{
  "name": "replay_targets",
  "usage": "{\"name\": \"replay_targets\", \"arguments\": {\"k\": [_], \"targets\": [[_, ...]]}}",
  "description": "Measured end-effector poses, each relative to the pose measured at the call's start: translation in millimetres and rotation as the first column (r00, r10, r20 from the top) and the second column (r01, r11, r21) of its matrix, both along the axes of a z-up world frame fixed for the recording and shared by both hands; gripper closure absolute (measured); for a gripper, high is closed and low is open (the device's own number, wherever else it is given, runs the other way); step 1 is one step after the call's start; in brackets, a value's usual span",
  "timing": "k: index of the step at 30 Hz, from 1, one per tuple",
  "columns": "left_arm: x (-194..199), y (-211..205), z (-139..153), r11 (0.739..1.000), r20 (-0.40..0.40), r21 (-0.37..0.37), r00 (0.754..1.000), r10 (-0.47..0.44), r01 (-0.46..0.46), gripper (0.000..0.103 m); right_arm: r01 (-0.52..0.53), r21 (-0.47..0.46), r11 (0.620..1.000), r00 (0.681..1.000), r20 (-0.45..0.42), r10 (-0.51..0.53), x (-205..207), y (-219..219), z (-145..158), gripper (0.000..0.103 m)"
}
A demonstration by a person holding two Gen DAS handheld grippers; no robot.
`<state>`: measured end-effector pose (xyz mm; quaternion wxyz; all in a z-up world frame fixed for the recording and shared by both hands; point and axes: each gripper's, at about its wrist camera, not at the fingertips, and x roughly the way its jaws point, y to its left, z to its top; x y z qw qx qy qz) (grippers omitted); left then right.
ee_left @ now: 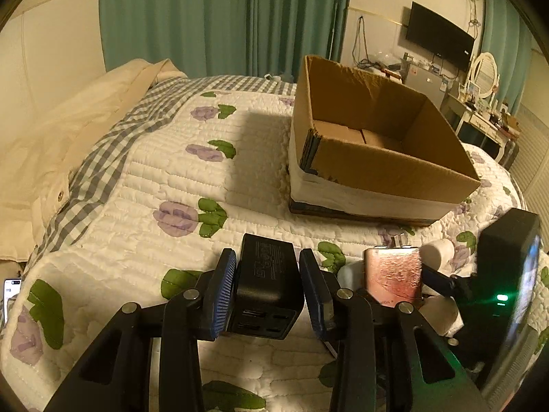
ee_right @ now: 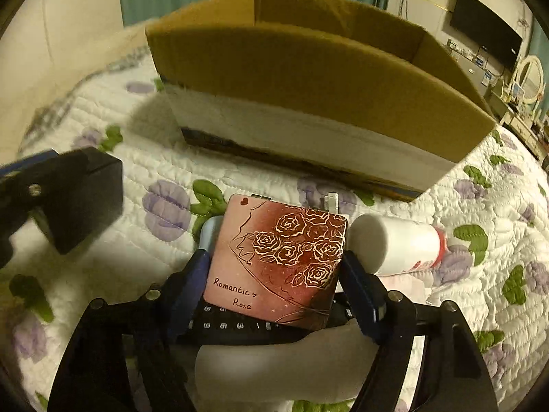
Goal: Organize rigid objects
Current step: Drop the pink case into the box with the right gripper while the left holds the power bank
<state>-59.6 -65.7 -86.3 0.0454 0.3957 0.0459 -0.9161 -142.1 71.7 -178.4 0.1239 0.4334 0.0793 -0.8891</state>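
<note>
My left gripper (ee_left: pixel 268 285) is shut on a black charger block (ee_left: pixel 266 286) and holds it above the quilt; the block also shows at the left of the right wrist view (ee_right: pixel 87 199). My right gripper (ee_right: pixel 274 267) is shut on a pink "Romantic Rose" tin (ee_right: pixel 278 261), which also shows in the left wrist view (ee_left: pixel 393 279). An open cardboard box (ee_left: pixel 394 168) stands ahead on the bed, close in the right wrist view (ee_right: pixel 308 79). A white bottle (ee_right: pixel 394 245) lies right of the tin. A black strip with keys (ee_right: pixel 240 326) lies under the tin.
The bed has a white floral quilt (ee_left: pixel 154 185) and a cream blanket (ee_left: pixel 51 144) at the left. A phone (ee_left: pixel 12 295) lies at the left edge. A TV (ee_left: pixel 439 39) and a dresser with a mirror (ee_left: pixel 483 72) stand at the far right.
</note>
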Motion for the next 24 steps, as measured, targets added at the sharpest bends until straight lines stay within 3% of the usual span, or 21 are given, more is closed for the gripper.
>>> {"name": "replay_targets", "arguments": {"k": [6,10,11,12,16,19,24], "targets": [[5.2,9.7,22.5,1.000,-0.041,-0.004,0.999,-0.029,0.028,0.065,-0.022,-0.027,0.999,0.994,-0.110,0.019,22.7,15.5,45.4,0.029],[2.6,19.3,59.1,0.998,-0.109,0.003,0.992,-0.060,0.061,0.065,-0.025,-0.036,0.999,0.978,-0.207,0.017,22.1,27.2,94.2,0.029],[0.8,21.0,69.8,0.999,-0.141,-0.009,0.989,-0.054,0.053,0.096,-0.025,-0.037,0.999,0.973,-0.231,0.016,18.4,32.2,107.3,0.029],[-1.8,23.4,81.7,0.998,-0.172,-0.003,0.983,-0.069,0.070,0.101,-0.023,-0.036,0.999,0.966,-0.258,0.013,13.7,38.2,121.6,0.029],[-30.0,38.5,117.4,0.992,-0.232,-0.019,0.965,-0.127,0.126,0.101,-0.009,-0.044,0.999,0.950,-0.312,-0.005,-11.5,48.1,156.7,0.029],[-63.7,50.0,117.9,0.989,-0.213,-0.035,0.966,-0.149,0.145,0.101,-0.005,-0.045,0.999,0.945,-0.326,-0.009,-35.8,49.6,163.9,0.029],[-117.4,61.7,88.6,0.986,-0.140,-0.079,0.977,-0.160,0.150,0.101,-0.033,-0.049,0.998,0.958,-0.287,0.018,-85.6,52.3,156.2,0.029]]}}
